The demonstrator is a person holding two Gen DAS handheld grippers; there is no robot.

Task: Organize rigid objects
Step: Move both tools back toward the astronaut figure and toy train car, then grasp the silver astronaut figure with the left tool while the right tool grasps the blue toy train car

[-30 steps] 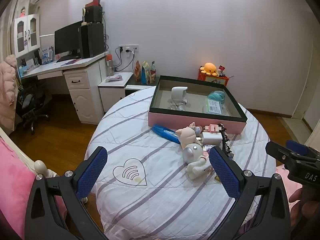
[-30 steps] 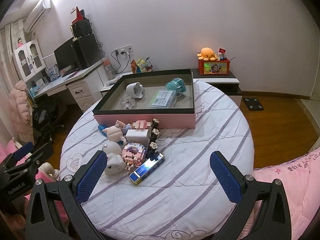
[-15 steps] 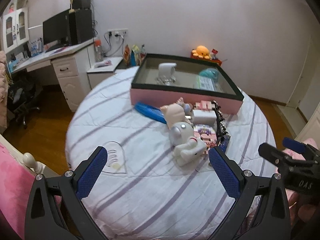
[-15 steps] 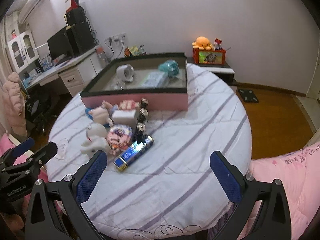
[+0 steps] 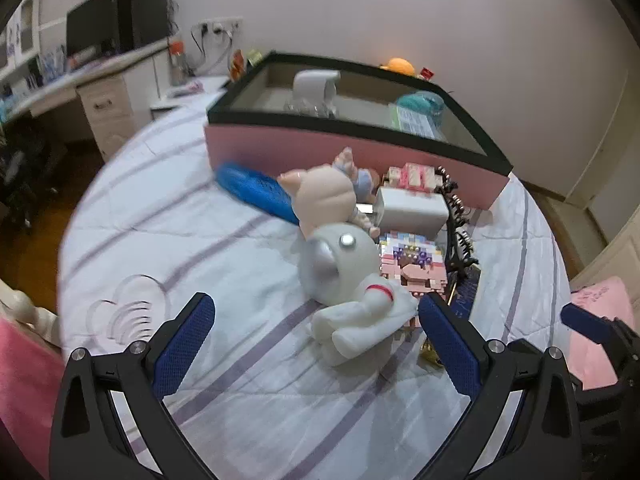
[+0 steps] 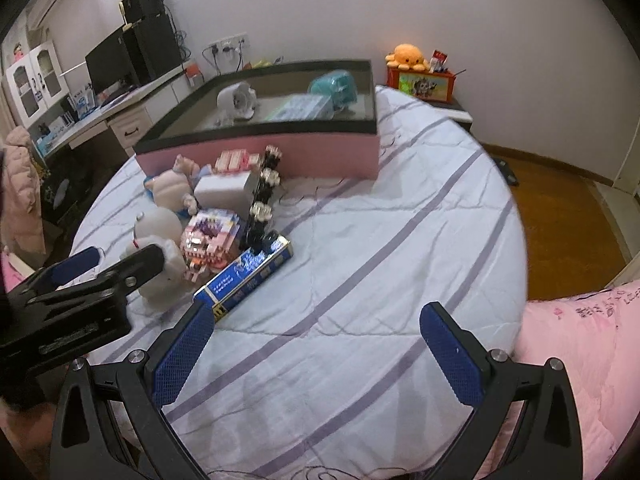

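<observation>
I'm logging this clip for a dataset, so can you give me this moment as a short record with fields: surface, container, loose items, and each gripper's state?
surface: round bed with a white, purple-striped cover
container: pink rectangular box with a black rim, already holding a white fan and a teal fan
loose items: white astronaut figure, beige pig figure, white cube, pink brick model, blue printed carton
left gripper: open, at the astronaut figure
right gripper: open, over bare cover
</observation>
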